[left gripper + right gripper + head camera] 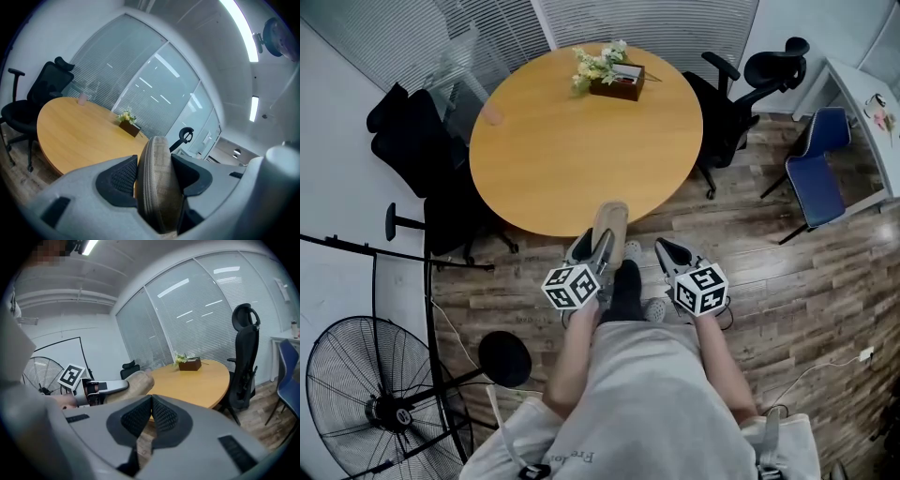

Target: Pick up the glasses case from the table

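"How many cases do you count?"
"One glasses case [610,217], beige, pinched on edge between the left gripper's [598,246] jaws, at the six o'clock rim of the one round table [581,159]. One flower box [617,81] sits at its twelve o'clock."
"And the other tool?"
"The right gripper [667,251] has its jaws pressed together on nothing. One blue chair [816,173] stands at two o'clock."

This is looking like an office meeting room: black swivel chairs [741,103] are standing around a round wooden table [572,159], which is carrying a small box of flowers [617,79] near its far edge. Glass partition walls [140,84] with lowered blinds [647,23] are closing the room in. Strip lights [236,26] are glowing on the ceiling, and a blue chair [817,173] is sitting beside a white desk [862,94] on the wood-plank floor [806,281].
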`<state>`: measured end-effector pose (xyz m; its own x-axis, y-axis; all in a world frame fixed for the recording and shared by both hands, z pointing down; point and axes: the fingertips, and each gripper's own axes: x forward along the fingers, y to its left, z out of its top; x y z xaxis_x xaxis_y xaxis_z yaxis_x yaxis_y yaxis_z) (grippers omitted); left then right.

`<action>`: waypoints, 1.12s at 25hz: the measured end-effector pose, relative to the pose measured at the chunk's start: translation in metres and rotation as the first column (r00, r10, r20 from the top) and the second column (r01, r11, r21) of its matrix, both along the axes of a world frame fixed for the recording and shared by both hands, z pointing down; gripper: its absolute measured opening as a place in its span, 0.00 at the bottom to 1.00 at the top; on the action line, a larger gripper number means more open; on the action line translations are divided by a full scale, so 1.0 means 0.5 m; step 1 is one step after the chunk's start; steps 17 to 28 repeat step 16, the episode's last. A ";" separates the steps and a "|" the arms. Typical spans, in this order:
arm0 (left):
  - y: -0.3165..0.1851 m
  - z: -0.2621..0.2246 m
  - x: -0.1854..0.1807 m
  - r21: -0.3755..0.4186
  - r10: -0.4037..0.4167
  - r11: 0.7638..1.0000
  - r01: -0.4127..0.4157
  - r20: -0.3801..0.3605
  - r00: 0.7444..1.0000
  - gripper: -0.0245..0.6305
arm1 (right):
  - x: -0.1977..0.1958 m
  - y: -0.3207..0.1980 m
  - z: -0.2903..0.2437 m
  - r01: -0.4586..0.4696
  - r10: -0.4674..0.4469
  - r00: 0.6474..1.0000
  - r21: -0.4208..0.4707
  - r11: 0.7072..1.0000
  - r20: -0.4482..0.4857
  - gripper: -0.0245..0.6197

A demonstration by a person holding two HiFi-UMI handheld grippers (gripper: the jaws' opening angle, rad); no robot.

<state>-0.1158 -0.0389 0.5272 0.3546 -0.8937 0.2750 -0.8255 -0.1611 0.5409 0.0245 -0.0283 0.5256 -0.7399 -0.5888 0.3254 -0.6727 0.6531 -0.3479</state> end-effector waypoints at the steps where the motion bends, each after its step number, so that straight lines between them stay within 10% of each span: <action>1: 0.001 0.001 0.000 -0.001 0.000 1.000 0.000 -0.003 1.000 0.38 | -0.001 0.001 0.000 0.001 -0.001 1.000 0.000 1.000 0.001 0.04; 28: 0.005 0.000 -0.001 0.001 0.011 1.000 -0.011 -0.007 1.000 0.38 | -0.008 0.010 -0.001 0.008 -0.008 1.000 0.004 1.000 -0.002 0.04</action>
